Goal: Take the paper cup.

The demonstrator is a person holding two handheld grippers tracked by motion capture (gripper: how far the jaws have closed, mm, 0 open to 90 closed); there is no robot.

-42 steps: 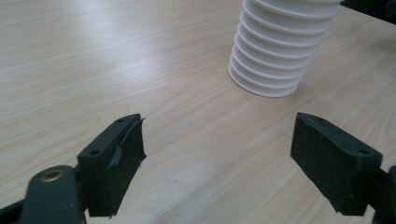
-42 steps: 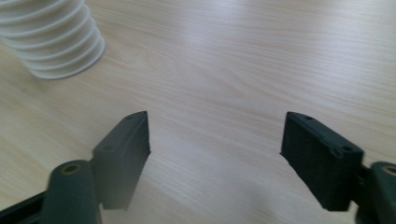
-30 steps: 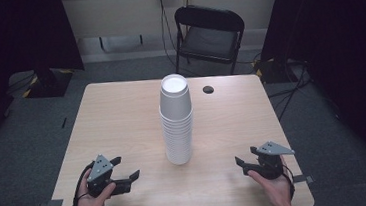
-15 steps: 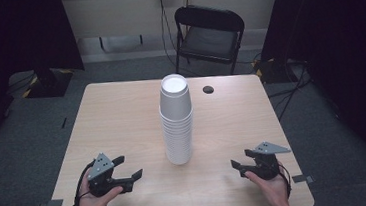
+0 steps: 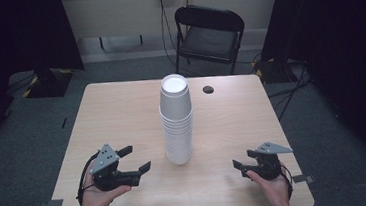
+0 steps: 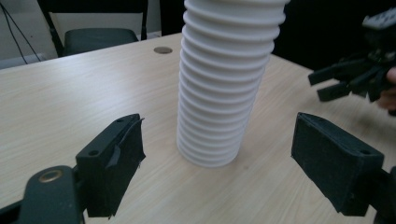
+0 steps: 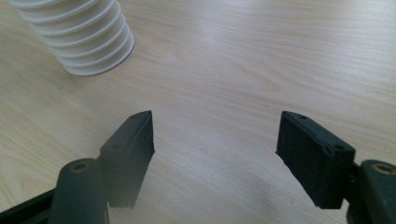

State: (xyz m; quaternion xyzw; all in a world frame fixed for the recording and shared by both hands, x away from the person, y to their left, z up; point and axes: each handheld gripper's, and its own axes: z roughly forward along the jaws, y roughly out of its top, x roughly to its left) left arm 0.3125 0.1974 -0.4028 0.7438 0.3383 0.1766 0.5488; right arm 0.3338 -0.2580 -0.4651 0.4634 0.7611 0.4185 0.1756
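Edged inward since a moment ago: left gripper (image 5: 135, 159) and right gripper (image 5: 240, 164), jaws apart, flanking cups (image 5: 177, 123) mid-table (image 5: 121, 113), at 12 o'clock. Probably light, crushable, tippy; best gripped gently below top rim.

Staged in a lab-like recording room: bare wooden desk (image 5: 121, 113) on grey carpet (image 5: 32, 126), flanked by black curtains (image 5: 14, 32), folding chair (image 5: 208, 33) and trailing cables (image 5: 289, 81) behind.
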